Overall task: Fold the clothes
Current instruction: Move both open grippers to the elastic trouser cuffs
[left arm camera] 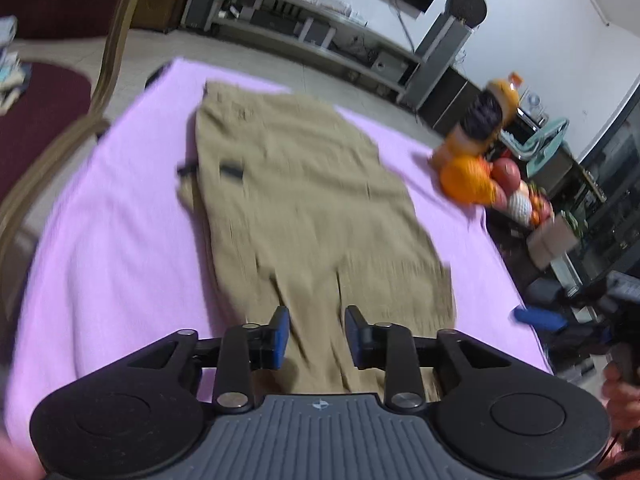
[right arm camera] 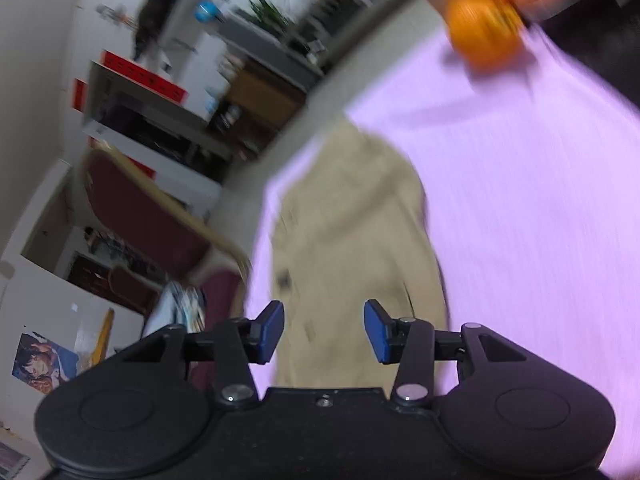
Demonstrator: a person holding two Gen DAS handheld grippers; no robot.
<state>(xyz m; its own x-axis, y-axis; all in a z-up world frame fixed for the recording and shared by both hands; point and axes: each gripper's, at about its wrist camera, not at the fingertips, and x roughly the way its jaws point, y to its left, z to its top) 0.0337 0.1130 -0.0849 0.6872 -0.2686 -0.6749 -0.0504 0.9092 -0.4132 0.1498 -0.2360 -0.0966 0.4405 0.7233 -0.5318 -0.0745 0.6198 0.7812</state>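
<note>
While both grippers hang over its near end, the khaki garment (left arm camera: pixel 308 208) lies flat on the purple cloth (left arm camera: pixel 112 216), its long axis running away from them toward the cloth's far edge. The left gripper (left arm camera: pixel 316 338) and right gripper (right arm camera: pixel 324 330) stand parted, with nothing between their pads. An orange plush toy (left arm camera: pixel 468 176) sits to the garment's right.

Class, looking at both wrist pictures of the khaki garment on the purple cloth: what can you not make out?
- Khaki garment: near hem hidden behind the left gripper; stitching lost to blur.
- Garment's near end, right wrist view: hidden by the right gripper.
- Orange toy: smeared by blur, cut by the top edge.
</note>
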